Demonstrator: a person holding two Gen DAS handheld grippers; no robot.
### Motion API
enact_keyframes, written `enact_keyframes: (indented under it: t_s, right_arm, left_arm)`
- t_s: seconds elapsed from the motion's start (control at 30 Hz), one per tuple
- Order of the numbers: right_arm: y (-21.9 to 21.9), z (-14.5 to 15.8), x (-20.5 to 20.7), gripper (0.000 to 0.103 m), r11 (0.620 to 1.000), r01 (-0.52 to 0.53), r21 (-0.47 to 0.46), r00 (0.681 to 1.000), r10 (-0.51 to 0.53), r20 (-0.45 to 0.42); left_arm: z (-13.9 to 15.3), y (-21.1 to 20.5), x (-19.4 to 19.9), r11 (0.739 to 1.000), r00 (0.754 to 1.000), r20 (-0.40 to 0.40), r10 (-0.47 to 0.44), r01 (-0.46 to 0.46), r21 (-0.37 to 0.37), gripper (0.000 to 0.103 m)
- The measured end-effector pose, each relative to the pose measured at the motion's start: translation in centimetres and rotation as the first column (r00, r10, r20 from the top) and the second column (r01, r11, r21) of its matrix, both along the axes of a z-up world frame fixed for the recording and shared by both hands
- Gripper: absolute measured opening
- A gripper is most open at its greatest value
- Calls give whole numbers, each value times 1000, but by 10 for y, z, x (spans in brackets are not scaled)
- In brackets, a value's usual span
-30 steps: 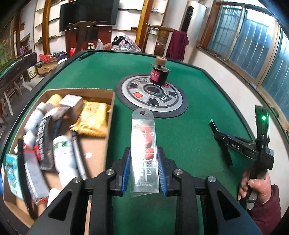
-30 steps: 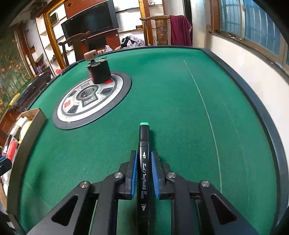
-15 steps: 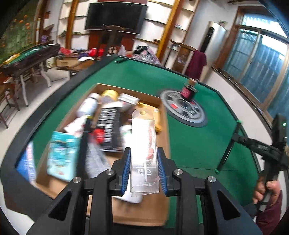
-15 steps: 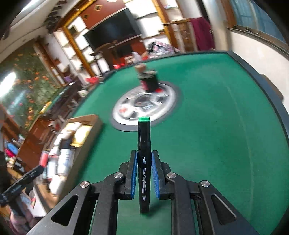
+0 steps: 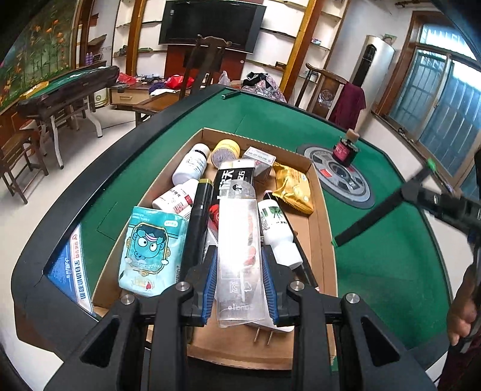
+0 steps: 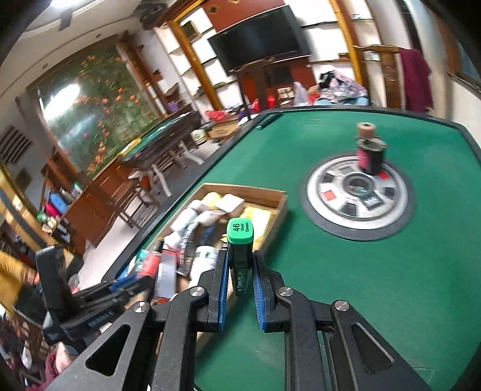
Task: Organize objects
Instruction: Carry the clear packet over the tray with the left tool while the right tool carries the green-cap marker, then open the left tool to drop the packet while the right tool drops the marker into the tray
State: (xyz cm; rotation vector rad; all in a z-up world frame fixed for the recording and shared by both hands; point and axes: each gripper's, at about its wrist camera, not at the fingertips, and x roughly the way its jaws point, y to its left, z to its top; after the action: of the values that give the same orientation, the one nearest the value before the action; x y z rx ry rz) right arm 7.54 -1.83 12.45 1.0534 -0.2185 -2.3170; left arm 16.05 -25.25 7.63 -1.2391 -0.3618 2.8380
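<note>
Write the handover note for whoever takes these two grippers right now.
Left gripper: shut on a clear plastic packet, held over the cardboard box.
Right gripper: shut on a green-capped marker, over the green table beside the box's near edge.
Done: the box already holds bottles, a gold snack bag, a teal pouch and more.
Left: drop the packet in, then the marker. A small dark bottle stands on the round centre plate, probably next.

walls white | television [image 5: 212, 25] | windows [image 5: 445, 99] (daylit) | floor [image 5: 75, 156] pale
</note>
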Motion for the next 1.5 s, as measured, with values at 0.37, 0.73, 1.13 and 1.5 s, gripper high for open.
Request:
enact_keyframes:
  t_s: [0.37,0.73,1.13,1.5]
  right_arm:
    - [-57,-6,-42,18,997,-24,67,1000,22,21]
    - [-96,-75,-77,18,983,-30,180,984,-2,175]
    - [-102,-86,-70,21,970,-6,244,977,-46,207]
    - [-76,-49,-37,78,978,63,197,995,-78,69]
  left_arm:
    - [-24,-10,-2,1000,1000,28,-5,4,28,28]
    - [-25,-2,1,999,999,4,-34,34,-14,28]
    - [-26,2,16,1000,1000,5,-16,16,-22,44]
    - [-1,14,29,998,999,-30,23,-25,-52,90]
